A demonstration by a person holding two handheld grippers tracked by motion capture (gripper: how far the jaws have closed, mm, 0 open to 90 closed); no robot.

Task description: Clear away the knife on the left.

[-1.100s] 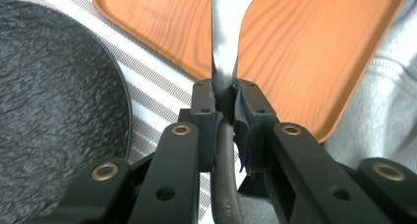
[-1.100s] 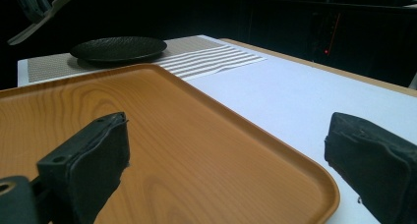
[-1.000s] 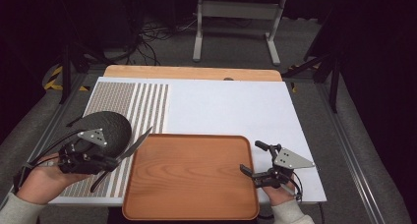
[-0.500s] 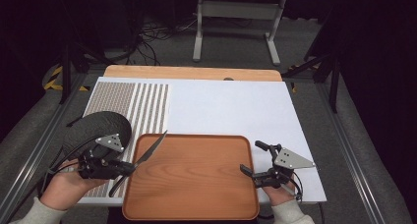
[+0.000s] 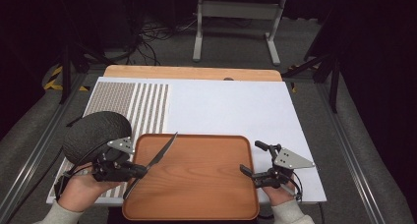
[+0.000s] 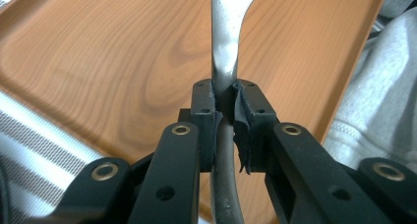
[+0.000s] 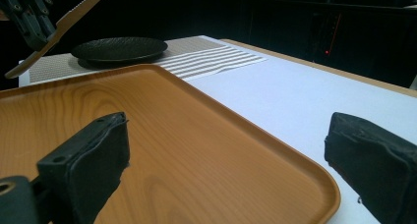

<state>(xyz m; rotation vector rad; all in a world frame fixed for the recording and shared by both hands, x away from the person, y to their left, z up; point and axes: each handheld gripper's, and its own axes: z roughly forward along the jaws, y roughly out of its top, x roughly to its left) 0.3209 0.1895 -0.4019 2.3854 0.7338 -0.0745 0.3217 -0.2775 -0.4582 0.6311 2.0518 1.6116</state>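
While clamped mid-handle in the left gripper (image 5: pixel 132 169), knife (image 5: pixel 156 160) held over wooden tray (image 5: pixel 196 204).
Lower level, blade flat, near the tray's left edge, clear of the black plate (image 5: pixel 96 133); release only once resting. Right gripper (image 5: pixel 249 171): jaws wide apart, idle at the tray's right rim.

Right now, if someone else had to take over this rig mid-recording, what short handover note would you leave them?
Left gripper: shut on the slim silver metal knife, clamped at its handle and held in the air over the left part of the brown wooden tray.
Right gripper: open and holding nothing, at the tray's right edge.
The round black textured plate sits on the striped placemat, left of the tray.
Done: knife picked up and brought over the tray.
Left: probably set the knife down on the tray; the plate may follow.
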